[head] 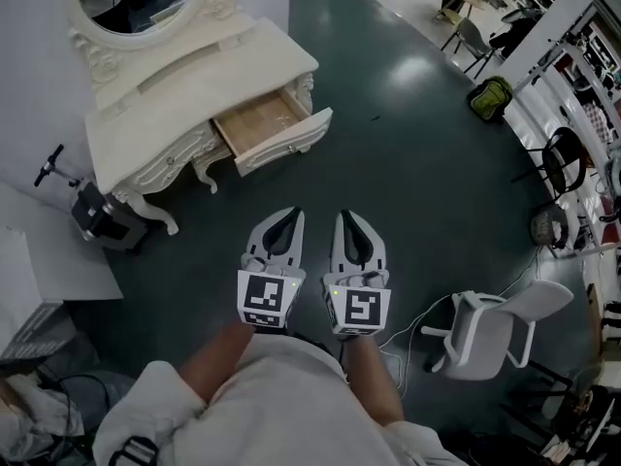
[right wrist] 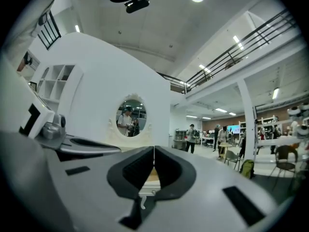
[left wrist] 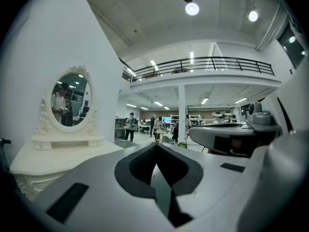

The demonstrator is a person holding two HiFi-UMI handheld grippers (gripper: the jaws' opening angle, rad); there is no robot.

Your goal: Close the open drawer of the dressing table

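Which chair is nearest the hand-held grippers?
The white chair, on the floor just right of the right hand-held gripper. The black chair stands much farther off.

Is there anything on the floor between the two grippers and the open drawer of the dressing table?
Nothing visible. Only bare floor lies between the left gripper, the right gripper and the open drawer.

drawer (head: pixel 275 129): pulled open, wood-lined, empty | dressing table (head: pixel 184 95): white, ornate, upright

Dark green floor (head: pixel 417 163); white swivel chair (head: pixel 482 334) lower right; railed mezzanine (left wrist: pixel 207 74); round ceiling lights (left wrist: pixel 192 8) lit.
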